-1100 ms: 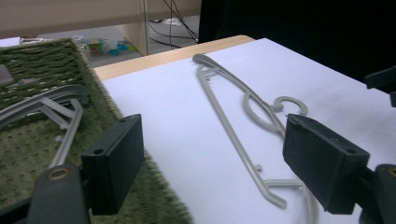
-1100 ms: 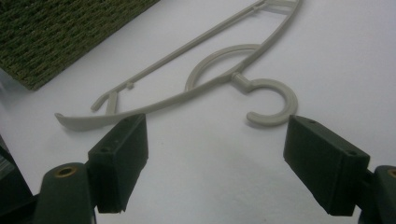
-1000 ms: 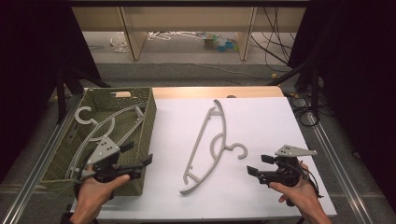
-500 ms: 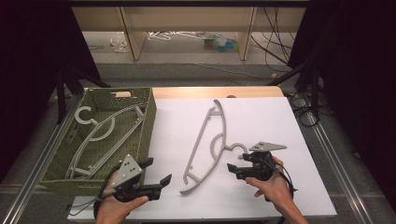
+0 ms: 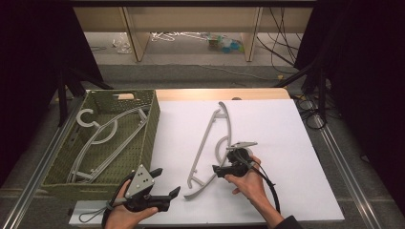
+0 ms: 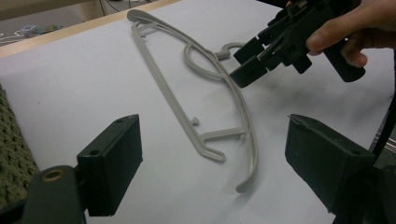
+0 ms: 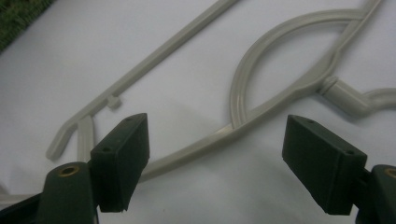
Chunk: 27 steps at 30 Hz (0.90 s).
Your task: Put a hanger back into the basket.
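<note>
The right gripper [image 5: 220, 170] is hovering over the grey hanger [image 5: 210, 143] lying mid-table, jaws spread astride its curved arm without pinching it. The left gripper [image 5: 168, 183] is waiting near the table's front edge, jaws spread and empty.

Grey floor [image 5: 200, 71], wooden shelving [image 5: 191, 19], dark curtains [image 5: 363, 71] either side.
</note>
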Tool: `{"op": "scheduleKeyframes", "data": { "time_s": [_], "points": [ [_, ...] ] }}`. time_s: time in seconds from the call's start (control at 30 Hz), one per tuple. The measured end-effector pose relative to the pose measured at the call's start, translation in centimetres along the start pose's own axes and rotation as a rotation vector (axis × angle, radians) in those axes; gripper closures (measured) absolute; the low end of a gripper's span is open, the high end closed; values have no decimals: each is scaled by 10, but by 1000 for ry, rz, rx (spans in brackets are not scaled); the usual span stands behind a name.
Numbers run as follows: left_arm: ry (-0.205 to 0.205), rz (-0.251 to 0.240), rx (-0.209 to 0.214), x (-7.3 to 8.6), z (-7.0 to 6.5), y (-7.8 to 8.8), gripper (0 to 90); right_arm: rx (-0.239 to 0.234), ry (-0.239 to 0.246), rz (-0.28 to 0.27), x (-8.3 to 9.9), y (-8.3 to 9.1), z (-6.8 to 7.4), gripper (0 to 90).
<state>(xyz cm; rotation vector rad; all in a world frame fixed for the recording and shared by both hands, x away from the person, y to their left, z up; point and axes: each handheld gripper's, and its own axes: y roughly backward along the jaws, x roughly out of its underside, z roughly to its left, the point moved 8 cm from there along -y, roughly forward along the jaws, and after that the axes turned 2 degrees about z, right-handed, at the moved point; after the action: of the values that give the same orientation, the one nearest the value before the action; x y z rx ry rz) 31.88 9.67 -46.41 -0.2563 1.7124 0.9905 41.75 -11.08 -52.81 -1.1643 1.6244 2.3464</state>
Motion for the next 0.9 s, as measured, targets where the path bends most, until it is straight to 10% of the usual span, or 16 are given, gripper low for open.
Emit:
{"op": "scheduleKeyframes", "data": {
  "time_s": [0.4, 0.9],
  "points": [
    [-10, 12, 26, 3, -3, -4, 186, 45, 49, 71, 7, -16, 7, 291],
    [-7, 13, 13, 4, 0, -4, 193, 0, 135, 171, 18, 6, -27, 558]
  ]
}}
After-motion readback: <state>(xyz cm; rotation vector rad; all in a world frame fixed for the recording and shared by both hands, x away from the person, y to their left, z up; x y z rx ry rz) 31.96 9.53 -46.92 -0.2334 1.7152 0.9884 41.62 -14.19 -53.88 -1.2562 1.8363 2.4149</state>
